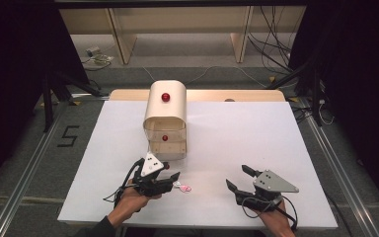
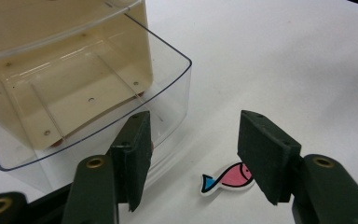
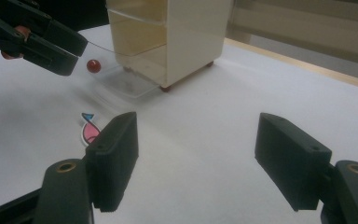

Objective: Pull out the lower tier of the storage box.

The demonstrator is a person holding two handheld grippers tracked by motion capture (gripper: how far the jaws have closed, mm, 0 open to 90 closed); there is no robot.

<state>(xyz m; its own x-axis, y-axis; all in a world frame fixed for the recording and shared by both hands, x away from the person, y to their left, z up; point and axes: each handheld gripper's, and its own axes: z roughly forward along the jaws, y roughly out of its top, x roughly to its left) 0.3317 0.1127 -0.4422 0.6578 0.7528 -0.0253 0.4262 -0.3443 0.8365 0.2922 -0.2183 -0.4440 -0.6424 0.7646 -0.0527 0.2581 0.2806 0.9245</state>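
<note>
The fish-shaped sticker (image 2: 227, 179) is lying flat on the white table cover (image 1: 256, 143), just in front of the pulled-out bottom drawer (image 2: 168, 100) of the cream mini drawer cabinet (image 1: 165, 118). In the left gripper view its long axis is running roughly across the picture, blue tail pointing left, pink body with the eye at the right, partly hidden behind the right-hand jaw. The sticker is thin and glossy with a white outline.

The left gripper (image 1: 171, 171) is hanging over it with jaws spread and nothing pinched; one pad is sitting close against the drawer's front, the other above the fish's head. The drawer is clear plastic with rounded corners, and a red round knob (image 3: 92, 66) is showing on its front in the right gripper view. The cabinet has a curved top and a second red knob (image 1: 165, 97) higher up.

The right gripper (image 1: 242, 177) is resting well apart on the right, jaws wide and empty, with open bare cover around it up to the table's edges.
</note>
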